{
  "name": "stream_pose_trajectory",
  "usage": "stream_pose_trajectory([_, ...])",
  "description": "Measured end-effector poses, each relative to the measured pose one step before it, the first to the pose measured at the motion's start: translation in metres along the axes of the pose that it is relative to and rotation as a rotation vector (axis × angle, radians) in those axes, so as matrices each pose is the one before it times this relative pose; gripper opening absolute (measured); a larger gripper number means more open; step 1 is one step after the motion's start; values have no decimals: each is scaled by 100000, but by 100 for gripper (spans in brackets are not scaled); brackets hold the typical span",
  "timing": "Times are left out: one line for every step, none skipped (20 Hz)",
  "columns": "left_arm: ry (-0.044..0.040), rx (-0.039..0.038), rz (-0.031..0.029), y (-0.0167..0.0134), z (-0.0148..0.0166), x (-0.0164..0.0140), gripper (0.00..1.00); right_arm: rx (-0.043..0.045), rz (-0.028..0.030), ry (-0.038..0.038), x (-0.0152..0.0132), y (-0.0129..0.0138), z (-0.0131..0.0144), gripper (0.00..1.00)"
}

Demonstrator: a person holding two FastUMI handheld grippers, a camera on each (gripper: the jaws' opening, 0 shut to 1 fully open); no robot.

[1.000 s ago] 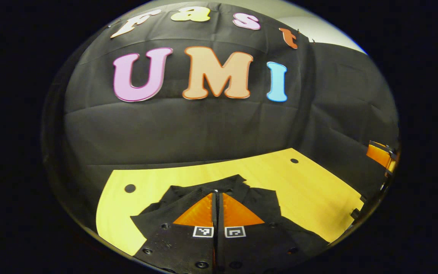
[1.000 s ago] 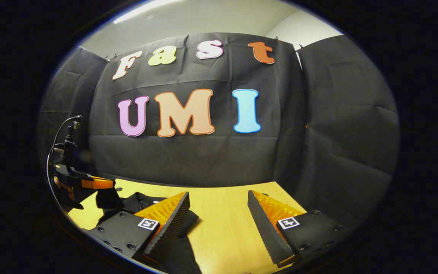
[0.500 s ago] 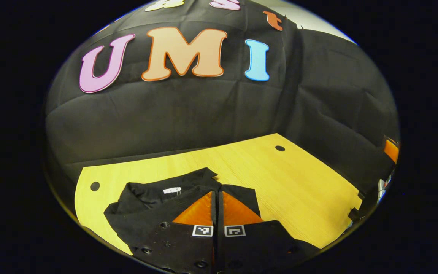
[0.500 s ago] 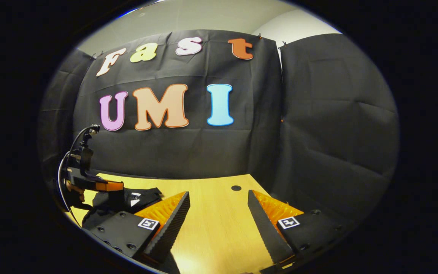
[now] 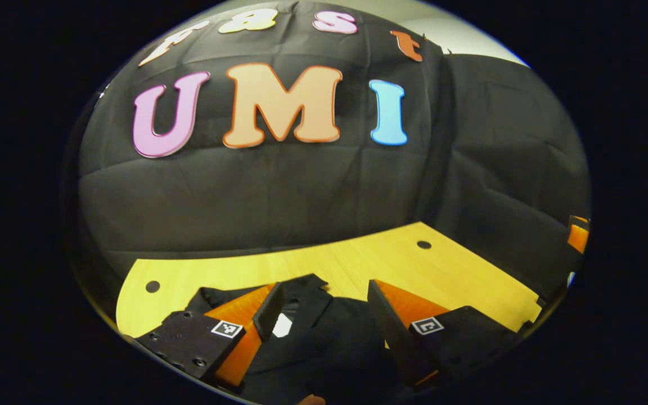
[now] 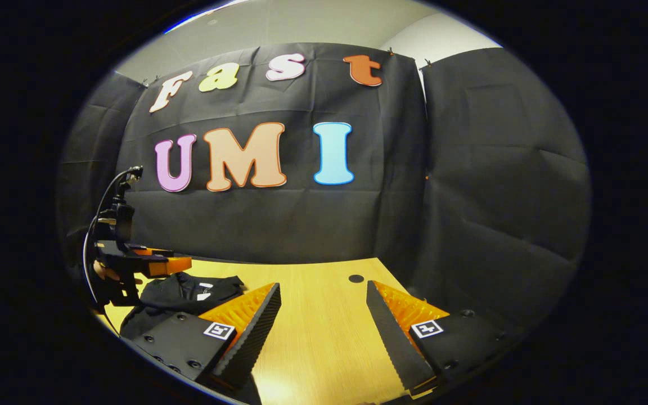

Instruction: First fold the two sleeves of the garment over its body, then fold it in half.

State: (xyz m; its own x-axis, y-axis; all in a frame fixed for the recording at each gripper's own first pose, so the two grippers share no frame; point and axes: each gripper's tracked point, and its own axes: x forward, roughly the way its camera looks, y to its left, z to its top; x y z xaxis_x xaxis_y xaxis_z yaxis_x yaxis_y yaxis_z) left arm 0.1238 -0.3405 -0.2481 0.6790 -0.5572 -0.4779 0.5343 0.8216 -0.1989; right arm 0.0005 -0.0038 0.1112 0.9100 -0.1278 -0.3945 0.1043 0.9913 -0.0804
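Observation:
The black garment [image 5: 324, 329] lies folded on the yellow wooden table [image 5: 459, 281], a white tag showing near its collar. My left gripper [image 5: 324, 295] hovers open just above it, with cloth showing in the gap and no finger touching it. In the right gripper view the garment [image 6: 183, 292] is a dark heap at the table's left end, and the left gripper [image 6: 155, 264] hangs over it, held by a hand. My right gripper [image 6: 324, 301] stands open above bare table [image 6: 324, 337], well right of the garment.
The table has round holes near its far corners [image 5: 424, 244] [image 5: 152, 286] [image 6: 356, 278]. Black cloth walls close the booth behind and on the right. A cable loops up from the left gripper in the right gripper view.
My left gripper has opened and let go of the garment, which now lies on the table. The right gripper has barely moved.

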Motion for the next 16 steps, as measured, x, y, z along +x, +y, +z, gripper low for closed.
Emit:
stream_pose_trajectory([-1335, -84, 2141, 563, 490, -800, 92, -556, 1861, -248, 237, 408, 77, 98])
stream_pose_trajectory([-1321, -670, 2588, 769, 367, -901, 92, -241, 2227, -144, 161, 417, -80, 99])
stream_pose_trajectory([-1151, -814, 2400, 763, 425, -1039, 93, 25, 2564, -24, 273, 477, 12, 99])
stream_pose_trajectory([-1625, -774, 2945, 851, 389, -1114, 93, 40, 2750, 21, 181, 500, 63, 99])
stream_pose_trajectory([-1298, -312, 3218, 1023, 410, -1420, 93, 198, 2634, 701, 214, 540, -21, 98])
stream_pose_trajectory([-1606, -224, 2984, 983, 510, -1391, 93, -31, 2770, -34, 3, 513, -147, 98])
stream_pose_trajectory([-1781, -485, 2658, 943, 446, -1318, 93, -228, 2185, -292, -5, 622, 126, 98])
stream_pose_trajectory([-1686, -600, 1925, 788, 346, -1274, 93, -748, 1660, -512, -24, 523, 21, 98])
stream_pose_trajectory([-1561, -461, 2090, 939, 428, -1426, 92, -780, 990, -201, -132, 588, -5, 98])
stream_pose_trajectory([-1430, -1, 1580, 878, 334, -1443, 92, -431, 1158, -359, -282, 671, -33, 98])
stream_pose_trajectory([-1121, 58, 1340, 792, 100, -1387, 96, -347, 957, -515, -313, 791, 38, 98])
stream_pose_trajectory([-479, 201, 1232, 883, 10, -1434, 95, -595, 733, -672, -291, 866, -61, 98])
stream_pose_trajectory([-633, 79, 627, 730, 20, -1397, 92, -741, 399, -682, -232, 719, 89, 98])
stream_pose_trajectory([-21, 314, 474, 680, -220, -1438, 95, -540, -225, -335, -316, 683, -174, 98])
stream_pose_trajectory([633, 539, 684, 801, -371, -1304, 92, 294, -25, 643, -245, 748, -109, 98])
stream_pose_trajectory([752, 284, 747, 828, -486, -1320, 92, 809, 1368, 860, -534, 1161, -377, 99])
